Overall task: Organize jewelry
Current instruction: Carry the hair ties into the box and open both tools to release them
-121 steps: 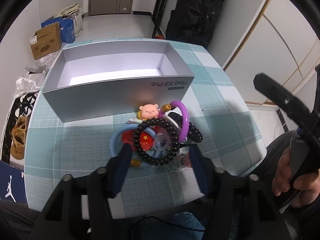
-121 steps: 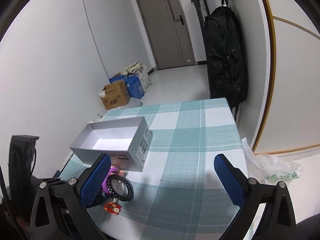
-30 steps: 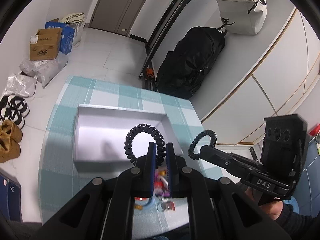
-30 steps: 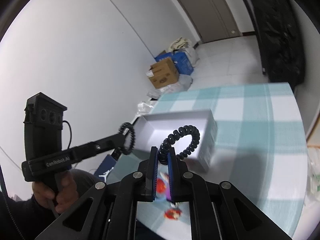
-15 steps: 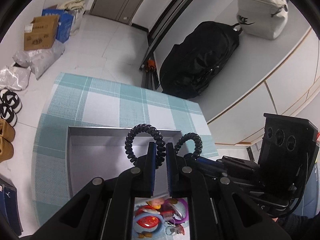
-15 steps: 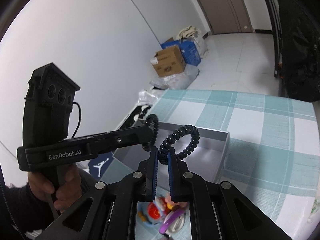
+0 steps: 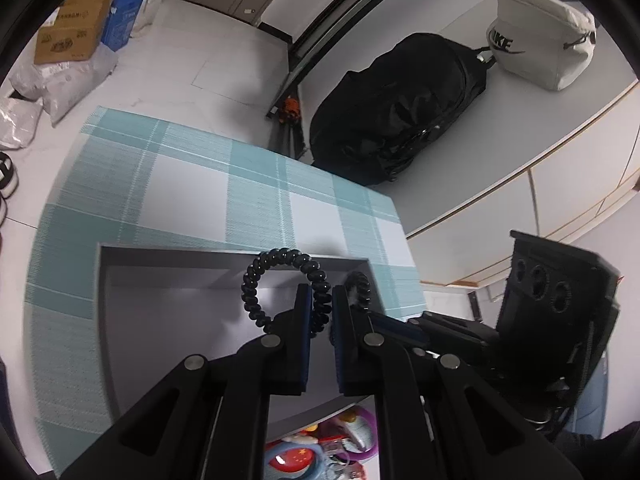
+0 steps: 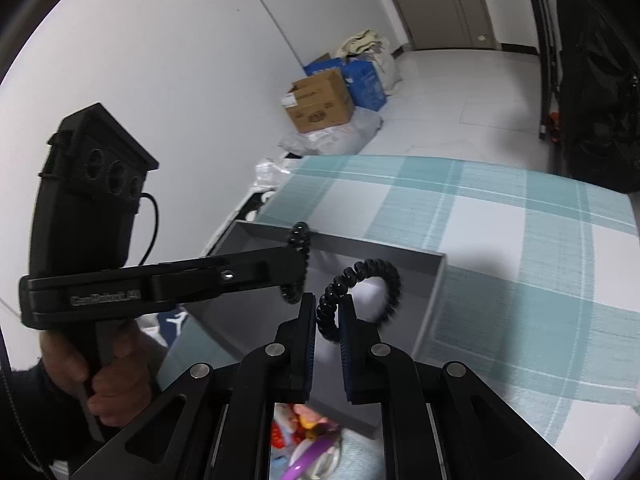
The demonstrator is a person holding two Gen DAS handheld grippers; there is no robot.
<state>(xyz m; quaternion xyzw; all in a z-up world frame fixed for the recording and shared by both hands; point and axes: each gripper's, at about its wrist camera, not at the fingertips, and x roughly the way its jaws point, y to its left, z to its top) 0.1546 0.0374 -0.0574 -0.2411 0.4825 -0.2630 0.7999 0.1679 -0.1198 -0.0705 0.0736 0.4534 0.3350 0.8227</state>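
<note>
My left gripper [image 7: 320, 300] is shut on a black spiral hair tie [image 7: 256, 276] and holds it above the open grey box [image 7: 160, 320]. My right gripper [image 8: 326, 312] is shut on a second black spiral hair tie [image 8: 380, 276], also above the box [image 8: 400, 252]. The two grippers are side by side over the box's right half; the right one's tie shows in the left wrist view [image 7: 362, 284]. A pile of coloured jewelry [image 7: 320, 452] lies on the tablecloth in front of the box, also in the right wrist view [image 8: 308, 440].
The teal plaid tablecloth [image 7: 180, 184] covers the table. A black backpack [image 7: 400, 112] and a white bag [image 7: 540, 32] hang by the wall. Cardboard and blue boxes [image 8: 328, 96] and plastic bags stand on the floor.
Both grippers, each holding a hair tie, have moved forward and lower, from in front of the box to over its inside. The jewelry pile has slid toward the bottom edge.
</note>
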